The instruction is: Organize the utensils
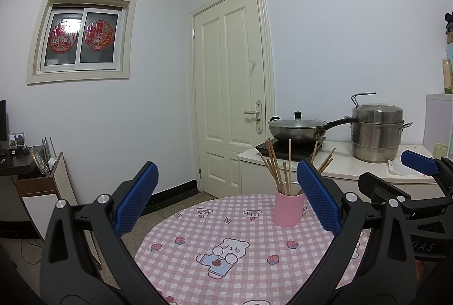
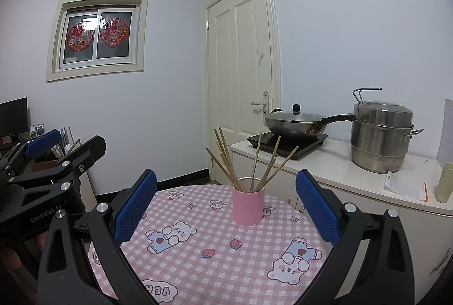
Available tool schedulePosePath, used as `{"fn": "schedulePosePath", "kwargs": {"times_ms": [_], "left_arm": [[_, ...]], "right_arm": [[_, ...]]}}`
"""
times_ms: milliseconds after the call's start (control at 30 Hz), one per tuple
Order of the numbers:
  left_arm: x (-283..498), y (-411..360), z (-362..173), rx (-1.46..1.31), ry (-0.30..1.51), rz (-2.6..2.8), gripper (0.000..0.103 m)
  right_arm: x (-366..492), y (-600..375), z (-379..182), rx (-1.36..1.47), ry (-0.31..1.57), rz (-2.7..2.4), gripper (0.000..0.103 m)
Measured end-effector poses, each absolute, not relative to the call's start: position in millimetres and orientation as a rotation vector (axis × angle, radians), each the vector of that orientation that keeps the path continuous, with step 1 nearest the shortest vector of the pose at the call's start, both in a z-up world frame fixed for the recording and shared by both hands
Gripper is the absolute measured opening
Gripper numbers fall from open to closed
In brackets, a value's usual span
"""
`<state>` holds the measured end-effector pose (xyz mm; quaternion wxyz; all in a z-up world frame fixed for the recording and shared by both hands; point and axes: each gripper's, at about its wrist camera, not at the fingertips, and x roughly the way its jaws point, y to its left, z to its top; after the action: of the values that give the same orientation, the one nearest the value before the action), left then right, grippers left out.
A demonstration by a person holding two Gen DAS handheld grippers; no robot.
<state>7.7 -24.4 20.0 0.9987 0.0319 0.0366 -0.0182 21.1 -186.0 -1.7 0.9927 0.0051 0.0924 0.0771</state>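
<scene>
A pink cup (image 1: 288,208) (image 2: 248,206) stands upright near the far edge of a round table (image 1: 198,254) (image 2: 198,256) with a pink checked bear-print cloth. Several wooden chopsticks (image 1: 276,172) (image 2: 226,160) stand fanned out in it. My left gripper (image 1: 226,180) hovers above the table, open, nothing between its blue pads; the cup lies just ahead near its right finger (image 1: 317,197). My right gripper (image 2: 226,186) is open too, empty, with the cup ahead between its fingers. Each view also shows the other gripper at its edge: the right one (image 1: 419,160), the left one (image 2: 42,140).
Behind the table a white counter (image 2: 339,172) carries an induction hob with a lidded wok (image 2: 294,123), a steel steamer pot (image 2: 380,132), a paper packet (image 2: 405,187) and a pale green cup (image 2: 446,181). A door (image 1: 229,95) is behind; a dark desk (image 1: 17,163) stands at left.
</scene>
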Motion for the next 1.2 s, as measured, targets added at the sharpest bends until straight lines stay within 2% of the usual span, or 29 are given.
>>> {"fn": "schedulePosePath", "kwargs": {"times_ms": [1200], "left_arm": [[8.8, -23.4, 17.3, 0.068, 0.073, -0.030, 0.097]], "right_arm": [[20.6, -184.6, -3.5, 0.009, 0.187, 0.156, 0.095]]}}
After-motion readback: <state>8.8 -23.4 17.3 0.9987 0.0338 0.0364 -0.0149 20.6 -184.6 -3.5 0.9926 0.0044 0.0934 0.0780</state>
